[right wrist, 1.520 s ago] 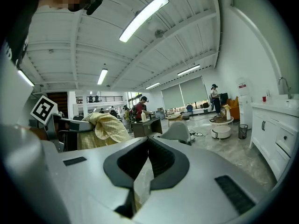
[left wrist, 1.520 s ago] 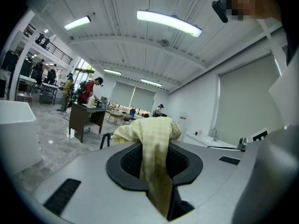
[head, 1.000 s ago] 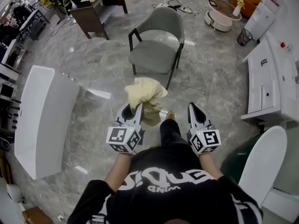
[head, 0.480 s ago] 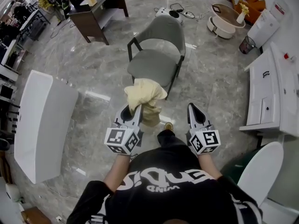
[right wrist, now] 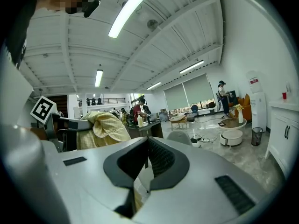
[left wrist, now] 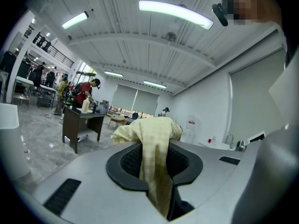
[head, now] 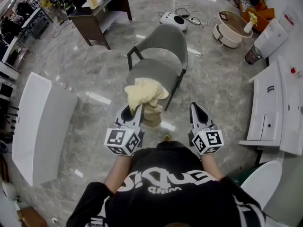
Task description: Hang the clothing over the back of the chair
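A grey chair [head: 158, 56] stands on the marble floor ahead, its seat towards me and its back on the far side. My left gripper [head: 138, 109] is shut on a bunched pale-yellow garment [head: 144, 94], which hangs in the air just short of the seat's front edge. In the left gripper view the garment [left wrist: 152, 132] spills out over the closed jaws of the left gripper [left wrist: 155, 149]. My right gripper [head: 193, 107] is level with the left one, to its right, shut with nothing in it. In the right gripper view, the right gripper [right wrist: 147, 144] has the garment [right wrist: 105, 127] to its left and the chair [right wrist: 180, 136] beyond.
A long white table [head: 40, 122] stands at the left and a dark desk [head: 102, 8] at the back left. White cabinets [head: 279, 108] line the right side. Behind the chair are a robot vacuum [head: 173, 19], a round coffee table [head: 232, 25] and a bin [head: 253, 55].
Both grippers have moved forward towards the chair, which now sits closer in the head view. The garment stays clamped in the left gripper, and the right one stays shut.
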Motion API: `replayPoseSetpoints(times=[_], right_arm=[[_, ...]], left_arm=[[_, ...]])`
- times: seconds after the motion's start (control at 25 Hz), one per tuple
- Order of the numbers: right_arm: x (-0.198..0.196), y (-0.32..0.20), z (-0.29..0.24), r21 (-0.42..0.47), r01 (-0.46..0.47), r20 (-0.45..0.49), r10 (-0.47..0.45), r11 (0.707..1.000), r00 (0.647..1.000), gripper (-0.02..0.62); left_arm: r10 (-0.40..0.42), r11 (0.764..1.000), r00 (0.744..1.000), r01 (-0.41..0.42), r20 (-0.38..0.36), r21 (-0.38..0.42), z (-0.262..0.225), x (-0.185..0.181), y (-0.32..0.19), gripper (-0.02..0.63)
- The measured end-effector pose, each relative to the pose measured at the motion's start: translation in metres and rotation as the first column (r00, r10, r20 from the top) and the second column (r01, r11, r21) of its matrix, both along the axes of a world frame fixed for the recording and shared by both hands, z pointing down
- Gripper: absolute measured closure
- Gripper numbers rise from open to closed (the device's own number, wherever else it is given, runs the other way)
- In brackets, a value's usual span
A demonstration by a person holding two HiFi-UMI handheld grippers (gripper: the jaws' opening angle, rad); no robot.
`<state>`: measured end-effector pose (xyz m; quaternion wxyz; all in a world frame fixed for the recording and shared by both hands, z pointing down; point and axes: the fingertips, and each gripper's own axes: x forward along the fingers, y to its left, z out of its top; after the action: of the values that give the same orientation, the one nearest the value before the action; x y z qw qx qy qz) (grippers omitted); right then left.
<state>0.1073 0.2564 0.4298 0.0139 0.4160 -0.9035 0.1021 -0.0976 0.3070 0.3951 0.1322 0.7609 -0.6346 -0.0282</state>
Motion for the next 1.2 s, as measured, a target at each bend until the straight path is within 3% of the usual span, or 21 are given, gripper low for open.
replayPoseSetpoints(times=[0.52,1.2], right_arm=[[-0.012,-0.085,-0.006,-0.01,0.024,0.025,-0.023,1.0,0.999,0.581],[-0.059,-0.224,0.01,-0.035,-0.027,0.001,0.027,0.999,1.0,0.581]], left_arm=[[-0.013,1.0,1.0,0.012,0.015,0.015,-0.012,-0.006,-0.085,0.517],[0.078,0.997,0.997,-0.078,-0.022,0.005,0.003,-0.043,-0.248,0.517]])
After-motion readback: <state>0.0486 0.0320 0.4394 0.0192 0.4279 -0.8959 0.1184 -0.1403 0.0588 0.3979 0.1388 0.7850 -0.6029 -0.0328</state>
